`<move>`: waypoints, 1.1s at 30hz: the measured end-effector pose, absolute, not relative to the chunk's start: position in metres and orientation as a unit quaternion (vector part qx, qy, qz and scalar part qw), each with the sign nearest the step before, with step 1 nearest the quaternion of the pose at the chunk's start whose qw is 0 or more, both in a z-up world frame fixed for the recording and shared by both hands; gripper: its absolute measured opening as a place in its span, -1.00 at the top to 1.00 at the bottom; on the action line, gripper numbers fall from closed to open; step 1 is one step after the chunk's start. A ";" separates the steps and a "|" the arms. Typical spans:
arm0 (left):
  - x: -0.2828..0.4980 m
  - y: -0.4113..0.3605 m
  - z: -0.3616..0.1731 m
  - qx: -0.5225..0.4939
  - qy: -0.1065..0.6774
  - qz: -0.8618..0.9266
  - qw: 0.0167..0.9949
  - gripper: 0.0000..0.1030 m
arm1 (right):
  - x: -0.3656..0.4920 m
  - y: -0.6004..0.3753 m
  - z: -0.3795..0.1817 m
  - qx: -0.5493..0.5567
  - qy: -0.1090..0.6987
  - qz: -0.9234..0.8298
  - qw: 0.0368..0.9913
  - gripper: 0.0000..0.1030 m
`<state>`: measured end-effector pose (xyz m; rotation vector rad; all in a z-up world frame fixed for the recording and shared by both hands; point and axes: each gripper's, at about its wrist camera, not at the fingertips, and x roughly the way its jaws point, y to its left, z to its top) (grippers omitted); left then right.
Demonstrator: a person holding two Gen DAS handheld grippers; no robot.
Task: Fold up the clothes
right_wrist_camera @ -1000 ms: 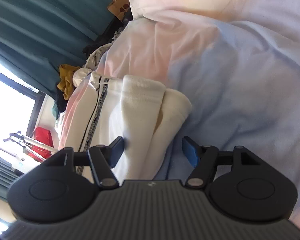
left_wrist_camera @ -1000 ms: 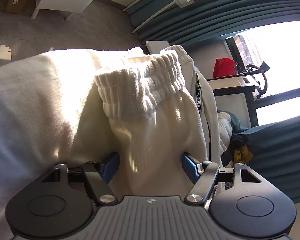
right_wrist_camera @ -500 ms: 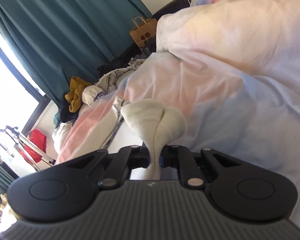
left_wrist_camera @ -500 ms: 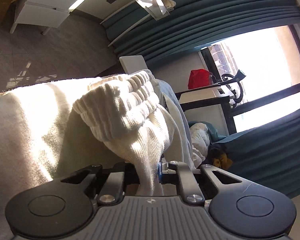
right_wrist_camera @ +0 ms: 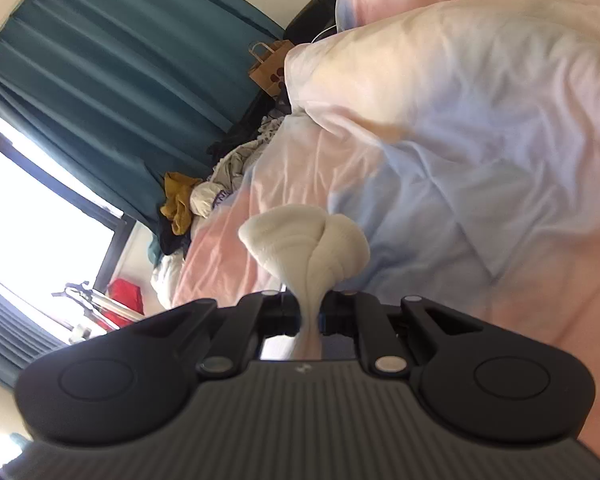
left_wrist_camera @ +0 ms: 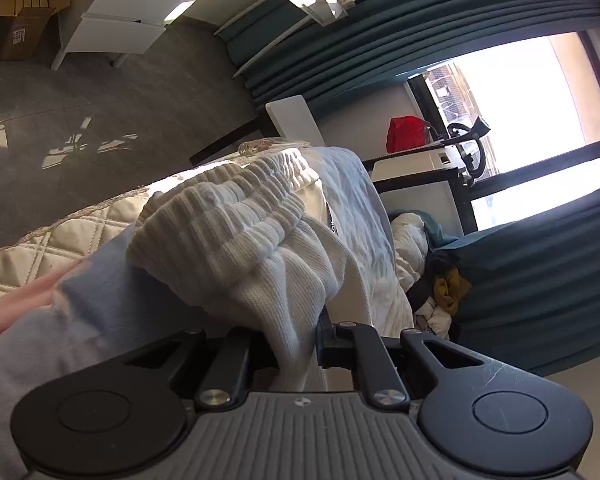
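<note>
We see cream trousers [left_wrist_camera: 260, 248] pinched at both ends over a bed [right_wrist_camera: 480, 168]. In the left wrist view our left gripper [left_wrist_camera: 296, 344] has its jaws pressed tight on a bunch of ribbed knit just below the waistband [left_wrist_camera: 228, 216]. The elastic band sits beyond the fingers, its gathered ridges running from lower left to upper right in that view, and the cloth narrows from it down into the jaws. A dark stripe with lettering [left_wrist_camera: 332, 224] runs along the fabric just beyond the band, heading away from the camera toward the window [left_wrist_camera: 532, 128].

In the right wrist view our right gripper [right_wrist_camera: 310, 316] is likewise closed on the trousers [right_wrist_camera: 308, 240]: a thin neck of cloth passes between the fingers, and two rounded folds bulge out side by side just past the tips. That lump stands free of the pastel bedcover behind it; we cannot tell how far above it.

The garment's long axis lies between the two grippers, waistband at the left one, but neither view shows the middle stretch, so we cannot tell whether it hangs taut or slack.

A heap of clothes [right_wrist_camera: 196, 200] lies at the bed's far edge by the teal curtain [right_wrist_camera: 112, 80].
</note>
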<state>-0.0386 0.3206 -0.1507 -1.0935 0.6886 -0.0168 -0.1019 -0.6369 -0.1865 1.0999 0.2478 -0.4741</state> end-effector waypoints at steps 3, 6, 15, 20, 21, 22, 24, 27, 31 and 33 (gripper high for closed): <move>-0.062 0.331 -0.158 -0.512 0.329 -0.017 0.793 0.73 | -0.121 -0.637 -0.204 0.531 0.125 -0.221 0.809 0.79; -0.068 0.329 -0.159 -0.504 0.327 -0.025 0.799 0.71 | -0.140 -0.637 -0.222 0.544 0.135 -0.220 0.798 0.78; -0.105 0.297 -0.117 -0.394 0.337 -0.025 0.855 -0.07 | -0.163 -0.643 -0.257 0.575 0.155 -0.191 0.780 0.61; -0.128 0.257 -0.081 -0.320 0.319 -0.050 0.891 -0.19 | -0.157 -0.648 -0.277 0.589 0.152 -0.163 0.777 0.48; -0.123 0.243 -0.073 -0.301 0.316 -0.058 0.898 -0.20 | -0.155 -0.648 -0.279 0.589 0.146 -0.155 0.780 0.48; -0.118 0.228 -0.065 -0.283 0.313 -0.067 0.904 -0.24 | -0.153 -0.647 -0.281 0.589 0.140 -0.147 0.782 0.46; -0.108 0.199 -0.054 -0.249 0.310 -0.083 0.914 -0.36 | -0.149 -0.646 -0.285 0.587 0.129 -0.132 0.788 0.41; -0.084 0.149 -0.053 -0.205 0.320 -0.105 0.919 -0.38 | -0.143 -0.643 -0.286 0.577 0.116 -0.130 0.798 0.40; -0.041 0.077 -0.067 -0.142 0.346 -0.116 0.920 -0.34 | -0.139 -0.639 -0.286 0.559 0.110 -0.141 0.810 0.40; -0.025 0.048 -0.083 -0.119 0.351 -0.124 0.921 -0.34 | -0.138 -0.637 -0.286 0.549 0.107 -0.143 0.816 0.40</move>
